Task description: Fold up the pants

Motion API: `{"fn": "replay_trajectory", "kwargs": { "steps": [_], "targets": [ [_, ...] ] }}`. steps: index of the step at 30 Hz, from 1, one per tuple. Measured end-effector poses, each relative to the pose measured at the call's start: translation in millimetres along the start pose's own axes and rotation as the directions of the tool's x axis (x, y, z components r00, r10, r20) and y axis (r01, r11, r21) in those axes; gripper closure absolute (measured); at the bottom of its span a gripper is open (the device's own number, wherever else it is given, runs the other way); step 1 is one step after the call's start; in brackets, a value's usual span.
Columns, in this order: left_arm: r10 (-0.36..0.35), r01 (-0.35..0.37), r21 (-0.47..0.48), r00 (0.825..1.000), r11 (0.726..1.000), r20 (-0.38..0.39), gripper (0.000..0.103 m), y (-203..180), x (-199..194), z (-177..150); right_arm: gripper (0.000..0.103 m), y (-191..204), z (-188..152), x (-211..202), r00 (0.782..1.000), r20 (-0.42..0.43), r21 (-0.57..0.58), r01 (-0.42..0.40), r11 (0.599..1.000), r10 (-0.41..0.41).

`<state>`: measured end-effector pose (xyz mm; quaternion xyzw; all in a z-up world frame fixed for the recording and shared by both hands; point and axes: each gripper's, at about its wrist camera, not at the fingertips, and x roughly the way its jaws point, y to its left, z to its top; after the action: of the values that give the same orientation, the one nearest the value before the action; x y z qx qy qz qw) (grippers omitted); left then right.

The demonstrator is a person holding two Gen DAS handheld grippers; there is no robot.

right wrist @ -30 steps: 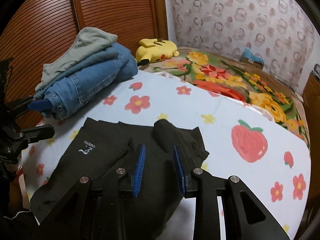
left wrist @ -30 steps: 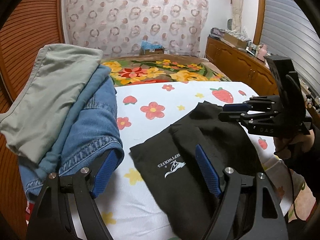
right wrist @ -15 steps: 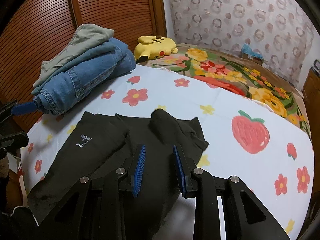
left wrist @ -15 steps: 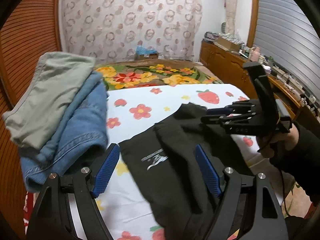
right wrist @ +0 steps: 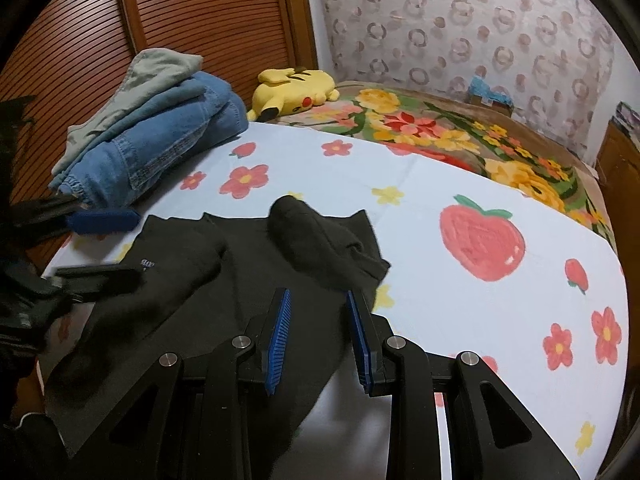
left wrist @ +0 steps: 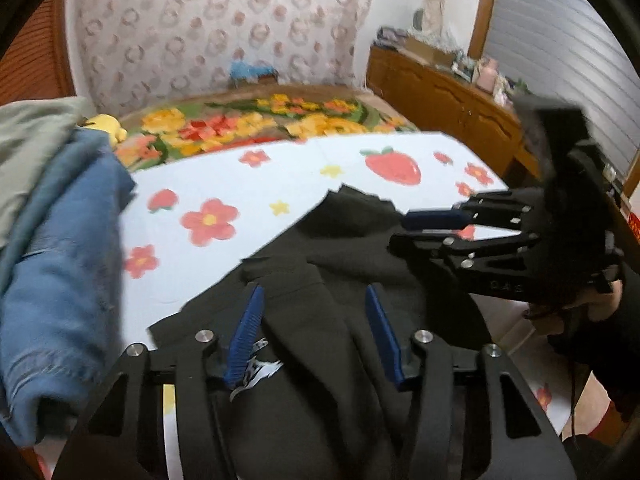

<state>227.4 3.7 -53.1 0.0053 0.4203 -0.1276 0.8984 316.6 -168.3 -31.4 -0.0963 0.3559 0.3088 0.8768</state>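
Black pants (left wrist: 344, 280) with a small white logo lie rumpled on the bed sheet, one bunched end raised (right wrist: 320, 240). My left gripper (left wrist: 312, 300) is open just above the pants near the logo; it also shows at the left of the right wrist view (right wrist: 116, 244). My right gripper (right wrist: 318, 300) is open, jaws partly apart, over the near edge of the pants. In the left wrist view my right gripper (left wrist: 420, 228) hovers over the pants' right side. Neither holds cloth.
A stack of folded jeans and grey-green pants (right wrist: 152, 140) sits at the left of the bed. A yellow plush toy (right wrist: 296, 88) lies behind it. The white flowered sheet (right wrist: 440, 184) extends right. A wooden dresser (left wrist: 448, 108) stands past the bed.
My left gripper has swung right and lowered over the pants, and its jaws have narrowed. The right gripper has barely moved. The pants lie as before.
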Motion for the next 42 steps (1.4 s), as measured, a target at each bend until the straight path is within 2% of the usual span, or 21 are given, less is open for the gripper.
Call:
{"fn": "replay_trajectory", "kwargs": {
  "steps": [1,2,3,6,9,15,17,23,26,32,35,39,41,42],
  "targets": [
    [-0.001,0.001,0.017,1.0,1.0,-0.01,0.05,-3,5,1,0.073,-1,0,0,1.0,0.0,0.002,0.003,1.0,-0.003],
    [-0.004,0.005,0.036,1.0,0.999,-0.03,0.058,-7,11,3,0.073,-2,0,0,1.0,-0.002,0.004,0.004,1.0,-0.004],
    [-0.004,0.006,0.044,0.999,0.999,-0.05,0.061,-9,17,3,0.073,-2,0,1,1.0,-0.004,0.006,0.006,1.0,-0.006],
    [0.006,-0.002,0.049,0.997,0.999,-0.081,0.066,-8,28,3,0.073,-4,-1,5,1.0,-0.009,0.014,0.01,1.0,-0.01],
    [0.032,-0.03,0.03,0.996,0.999,-0.08,0.075,-1,31,2,0.073,-4,-2,7,1.0,-0.004,0.021,0.009,1.0,-0.009],
    [0.027,-0.024,0.036,0.997,0.999,-0.078,0.095,1,30,-3,0.073,-5,-5,9,1.0,0.002,0.016,0.014,1.0,-0.015],
    [0.046,-0.045,0.033,0.997,0.998,-0.059,0.098,3,23,-3,0.073,-5,-6,9,1.0,0.006,0.013,0.02,1.0,-0.02],
    [0.139,-0.139,-0.027,0.99,0.99,0.029,0.099,31,-18,-3,0.073,-4,-7,9,1.0,0.006,0.0,0.03,1.0,-0.03],
    [0.17,-0.168,-0.048,0.985,0.985,0.032,0.099,45,-28,-6,0.073,-4,-6,9,1.0,0.003,-0.004,0.03,1.0,-0.03],
    [0.194,-0.191,-0.054,0.98,0.98,0.038,0.099,48,-33,-9,0.073,-4,-4,3,0.999,0.003,-0.009,0.038,0.999,-0.038],
    [0.173,-0.169,-0.074,0.984,0.983,0.046,0.097,48,-37,-11,0.073,-2,-5,-5,0.999,0.01,-0.011,0.045,0.999,-0.045],
    [0.171,-0.167,-0.074,0.984,0.983,0.051,0.082,45,-43,-14,0.073,3,-8,-22,0.998,0.027,-0.014,0.056,0.998,-0.055],
    [0.158,-0.154,-0.064,0.986,0.986,0.055,0.069,41,-46,-18,0.073,7,-10,-30,0.998,0.037,-0.014,0.06,0.998,-0.059],
    [0.151,-0.147,-0.06,0.987,0.987,0.055,0.066,39,-47,-20,0.073,9,-11,-35,0.997,0.041,-0.014,0.061,0.998,-0.061]
  ]
}}
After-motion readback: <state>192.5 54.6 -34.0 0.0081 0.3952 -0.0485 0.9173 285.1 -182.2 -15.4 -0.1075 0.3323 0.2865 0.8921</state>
